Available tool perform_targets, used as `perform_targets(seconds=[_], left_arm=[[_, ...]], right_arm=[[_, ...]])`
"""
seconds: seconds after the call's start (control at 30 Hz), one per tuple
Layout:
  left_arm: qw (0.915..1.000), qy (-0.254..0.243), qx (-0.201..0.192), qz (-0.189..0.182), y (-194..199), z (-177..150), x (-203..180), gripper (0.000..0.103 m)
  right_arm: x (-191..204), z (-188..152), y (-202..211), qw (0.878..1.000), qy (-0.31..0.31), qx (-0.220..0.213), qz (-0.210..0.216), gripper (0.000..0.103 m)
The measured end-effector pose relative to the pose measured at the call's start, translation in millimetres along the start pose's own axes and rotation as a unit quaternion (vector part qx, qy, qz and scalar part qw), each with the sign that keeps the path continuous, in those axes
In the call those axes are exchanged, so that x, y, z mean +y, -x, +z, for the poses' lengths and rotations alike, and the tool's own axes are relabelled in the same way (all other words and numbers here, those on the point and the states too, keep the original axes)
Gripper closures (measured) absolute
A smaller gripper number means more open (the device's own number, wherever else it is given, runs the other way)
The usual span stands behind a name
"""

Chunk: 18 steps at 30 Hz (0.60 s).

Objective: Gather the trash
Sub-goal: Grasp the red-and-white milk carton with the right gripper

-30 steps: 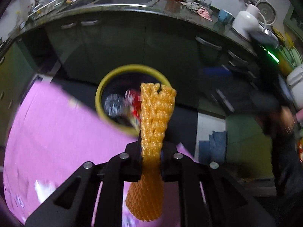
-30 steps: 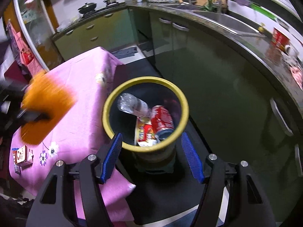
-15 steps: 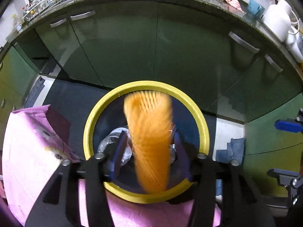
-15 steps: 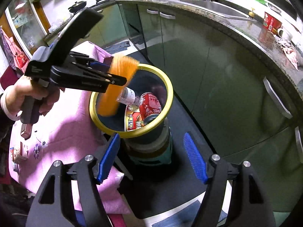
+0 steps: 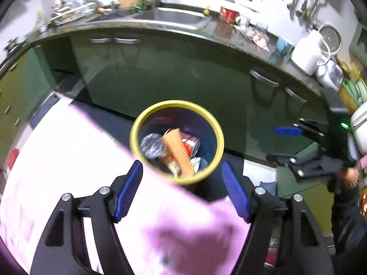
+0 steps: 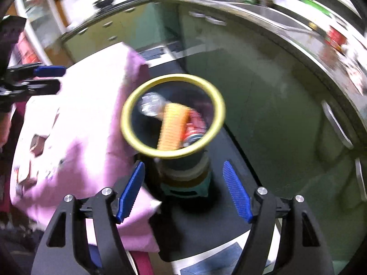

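Our left tongs (image 5: 182,191) have just opened and hang empty, right tongs (image 6: 183,191) likewise apart, the orange foam net sleeve (image 5: 177,152) now inside the yellow-rimmed round bin (image 5: 220,137) beside the pink-clothed worktop's (image 5: 57,160) edge: one piece collected.

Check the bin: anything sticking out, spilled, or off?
Nothing stands out. The orange foam net lies slanted inside the yellow-rimmed bin on the red can and clear bottle; nothing pokes over the rim.

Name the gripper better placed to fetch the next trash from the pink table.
Left. The left gripper, jaws just opened and empty, hangs over the pink table; the right gripper is off its edge, by the bin.
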<state>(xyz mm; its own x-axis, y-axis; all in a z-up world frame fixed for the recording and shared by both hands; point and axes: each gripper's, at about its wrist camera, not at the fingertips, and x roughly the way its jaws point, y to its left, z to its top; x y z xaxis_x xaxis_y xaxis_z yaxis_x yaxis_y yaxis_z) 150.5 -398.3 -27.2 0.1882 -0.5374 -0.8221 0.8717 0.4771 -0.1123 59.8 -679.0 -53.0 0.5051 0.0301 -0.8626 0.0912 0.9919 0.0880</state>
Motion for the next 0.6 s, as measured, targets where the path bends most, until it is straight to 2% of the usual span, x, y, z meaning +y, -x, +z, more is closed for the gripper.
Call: perform_targets(seconds=[0.1,0.17,0.2,0.33,0.37,0.47,0.6], left_arm=[[0.9991,0.032,-0.023,0.017,54.9,-48.1,20.6,0.029],[0.9973,0.057,-0.035,0.03,87.2,-80.9,35.7,0.028],[0.9954,0.071,-0.042,0.048,104.9,-100.7,44.2,0.028],[0.9838,0.121,-0.067,0.114,155.7,-168.7,68.6,0.025],[0.9795,0.139,-0.072,0.126,167.5,-188.2,74.4,0.025],[0.9686,0.188,-0.081,0.14,193.4,-236.2,87.7,0.025],[0.9563,0.229,-0.09,0.157,213.5,-282.4,94.1,0.025]], right_arm=[[49.3,0.2,-0.5,0.995,0.074,0.0,0.062,0.032],[89.5,1.0,-2.9,0.984,0.137,0.003,0.111,0.032],[116.3,0.5,-5.8,0.975,0.179,0.009,0.135,0.032],[209.9,-5.0,-18.5,0.927,0.318,0.029,0.196,0.032],[235.8,-6.3,-23.2,0.911,0.353,0.035,0.211,0.032],[301.3,-11.5,-37.5,0.862,0.438,0.055,0.249,0.032],[359.3,-20.5,-55.2,0.806,0.512,0.086,0.284,0.032]])
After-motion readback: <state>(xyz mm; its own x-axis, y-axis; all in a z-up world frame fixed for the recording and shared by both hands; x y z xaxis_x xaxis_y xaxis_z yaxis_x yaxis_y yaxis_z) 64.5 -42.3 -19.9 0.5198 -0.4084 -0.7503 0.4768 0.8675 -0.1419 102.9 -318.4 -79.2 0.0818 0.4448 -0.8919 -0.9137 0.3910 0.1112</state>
